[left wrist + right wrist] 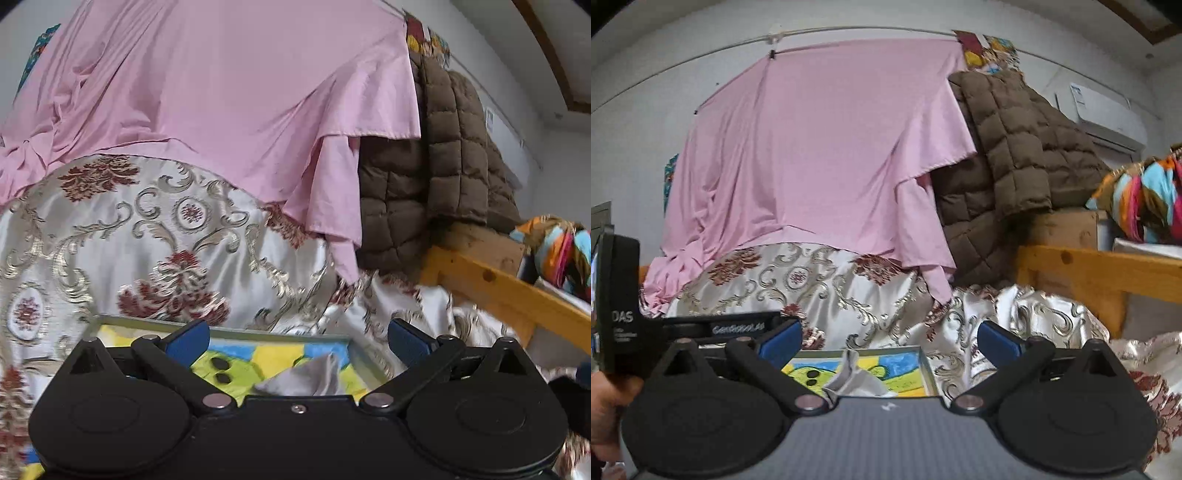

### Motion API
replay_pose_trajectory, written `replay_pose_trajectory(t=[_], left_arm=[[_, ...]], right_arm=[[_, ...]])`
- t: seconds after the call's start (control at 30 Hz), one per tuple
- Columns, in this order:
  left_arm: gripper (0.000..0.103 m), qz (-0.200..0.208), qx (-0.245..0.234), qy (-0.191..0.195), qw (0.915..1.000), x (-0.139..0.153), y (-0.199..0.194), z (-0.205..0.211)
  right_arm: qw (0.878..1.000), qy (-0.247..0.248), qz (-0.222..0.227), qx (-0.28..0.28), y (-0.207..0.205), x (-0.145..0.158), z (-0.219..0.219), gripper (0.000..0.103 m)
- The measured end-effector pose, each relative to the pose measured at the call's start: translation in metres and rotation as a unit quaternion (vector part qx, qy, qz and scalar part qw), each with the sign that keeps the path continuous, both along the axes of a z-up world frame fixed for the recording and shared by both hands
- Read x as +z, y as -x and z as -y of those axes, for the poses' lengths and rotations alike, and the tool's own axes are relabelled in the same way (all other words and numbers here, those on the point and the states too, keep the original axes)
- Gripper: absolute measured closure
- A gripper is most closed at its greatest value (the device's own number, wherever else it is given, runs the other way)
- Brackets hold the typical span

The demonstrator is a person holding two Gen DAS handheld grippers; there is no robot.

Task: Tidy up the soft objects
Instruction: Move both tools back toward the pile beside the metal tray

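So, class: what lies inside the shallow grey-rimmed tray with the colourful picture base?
A crumpled grey cloth and two small dark discs lie in the tray. Anything beneath the cloth is hidden.

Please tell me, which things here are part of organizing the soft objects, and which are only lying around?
Part of the job:
- grey cloth in the tray
- left claw, open
- right claw, open

Only lying around:
- pink sheet
- brown quilted jacket
- patterned satin bedcover
- wooden rail
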State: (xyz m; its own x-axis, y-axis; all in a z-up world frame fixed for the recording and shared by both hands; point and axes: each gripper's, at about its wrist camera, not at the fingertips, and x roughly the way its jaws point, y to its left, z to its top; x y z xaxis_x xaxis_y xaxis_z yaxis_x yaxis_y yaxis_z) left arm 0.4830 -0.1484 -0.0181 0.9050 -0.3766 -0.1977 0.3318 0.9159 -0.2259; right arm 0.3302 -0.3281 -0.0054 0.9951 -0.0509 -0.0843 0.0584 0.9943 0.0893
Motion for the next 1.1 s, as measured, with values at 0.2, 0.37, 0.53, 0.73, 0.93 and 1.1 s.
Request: replay_pose_trajectory(t=[0.2,0.37,0.53,0.73,0.93,1.1], left_arm=[[0.001,-0.001,0.005,0.024,0.9997,-0.012,-0.015,0.018],[0.001,-0.003,0.024,0.019,0.9995,-0.018,-0.024,0.023],[0.001,-0.008,0.033,0.029,0.999,-0.019,-0.02,0.015],[0.001,-0.017,0.027,0.056,0.9979,-0.008,0.001,-0.009],[0.001,-0.043,-0.001,0.068,0.9968,0.004,0.055,-0.041],[0.001,-0.081,-0.023,0.055,0.9949,0.006,0.099,-0.061]], right_arm=[[0.999,-0.029,-0.001,-0.015,-0.013,-0.008,0.019,0.0],[0.999,-0.045,-0.008,-0.015,-0.015,-0.014,0.026,0.0],[0.999,-0.035,-0.008,-0.011,-0.013,-0.017,0.022,0.0],[1.0,-0.022,-0.008,-0.01,-0.006,-0.014,0.016,0.0],[1.0,-0.008,-0.012,-0.005,0.017,-0.007,0.008,0.0],[1.0,0.015,-0.023,0.008,0.044,0.002,-0.005,0.0]])
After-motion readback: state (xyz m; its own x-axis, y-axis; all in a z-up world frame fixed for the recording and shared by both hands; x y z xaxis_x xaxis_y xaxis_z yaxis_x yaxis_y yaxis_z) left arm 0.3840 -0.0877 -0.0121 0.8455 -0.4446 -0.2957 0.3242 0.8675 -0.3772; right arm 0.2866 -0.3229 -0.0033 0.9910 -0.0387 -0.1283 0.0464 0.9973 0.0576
